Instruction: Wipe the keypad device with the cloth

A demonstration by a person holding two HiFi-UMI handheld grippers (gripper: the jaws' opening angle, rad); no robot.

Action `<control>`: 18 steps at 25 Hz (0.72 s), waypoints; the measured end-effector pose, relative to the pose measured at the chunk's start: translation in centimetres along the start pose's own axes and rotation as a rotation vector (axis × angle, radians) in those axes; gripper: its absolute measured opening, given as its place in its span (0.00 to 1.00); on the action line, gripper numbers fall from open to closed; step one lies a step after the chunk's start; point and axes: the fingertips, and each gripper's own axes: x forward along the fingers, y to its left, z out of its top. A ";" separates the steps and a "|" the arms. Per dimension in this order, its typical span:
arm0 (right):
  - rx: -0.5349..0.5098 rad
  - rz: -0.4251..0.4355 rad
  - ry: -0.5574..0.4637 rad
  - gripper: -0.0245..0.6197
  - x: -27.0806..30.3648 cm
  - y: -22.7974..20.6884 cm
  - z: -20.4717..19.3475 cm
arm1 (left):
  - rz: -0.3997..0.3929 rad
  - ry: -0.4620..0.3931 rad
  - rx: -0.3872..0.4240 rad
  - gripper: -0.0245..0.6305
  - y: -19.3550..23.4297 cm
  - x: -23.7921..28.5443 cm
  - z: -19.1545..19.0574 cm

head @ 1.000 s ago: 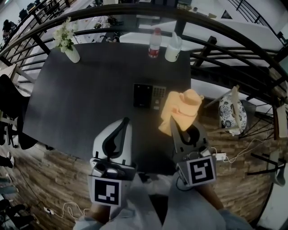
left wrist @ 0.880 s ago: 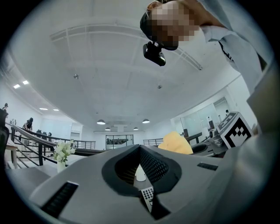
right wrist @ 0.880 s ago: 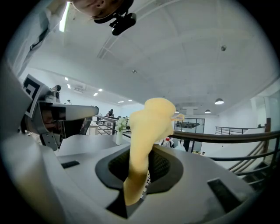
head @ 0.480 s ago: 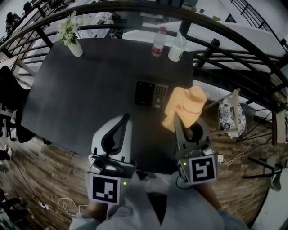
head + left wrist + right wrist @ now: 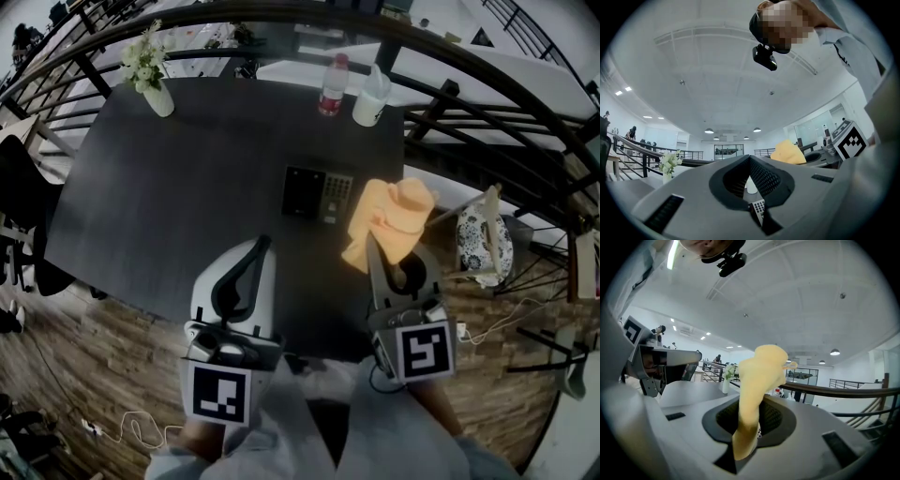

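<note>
Head view shows a dark table [image 5: 187, 187] filling most of the frame, with a railing behind it and a chair [image 5: 484, 239] off its right edge. Both grippers reach in from the near edge.

The left gripper [image 5: 263, 244] has its jaws closed on nothing and is held over bare tabletop. The right gripper [image 5: 368, 242] is clenched on the cloth [image 5: 389, 217], an orange bunch that stands up past its tips and also droops below them.

The keypad [image 5: 318, 194] lies flat near the table's middle, dark panel to the left and keys to the right. Its long axis runs left to right across the table, slightly skewed. It sits ahead of the right gripper and a little to its left, and the cloth overhangs just beside its keyed end. The right gripper is clearly the nearer one. The left gripper is farther back and to the left.

A short push forward and leftward, then down, would probably bring the cloth onto the keys.

A vase [image 5: 150, 82], a bottle [image 5: 330, 89] and a cup [image 5: 369, 99] stand along the far edge, well apart from the keypad.
</note>
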 end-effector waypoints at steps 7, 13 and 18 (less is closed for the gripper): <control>-0.004 0.022 -0.002 0.15 0.1 0.5 0.0 | 0.000 0.002 0.005 0.06 -0.1 -0.1 0.0; -0.003 0.024 0.005 0.15 -0.2 0.6 -0.3 | -0.005 0.000 0.006 0.06 -0.4 0.0 0.0; 0.008 0.019 0.010 0.15 0.0 0.3 -0.6 | 0.003 -0.001 0.002 0.06 -0.1 0.1 -0.1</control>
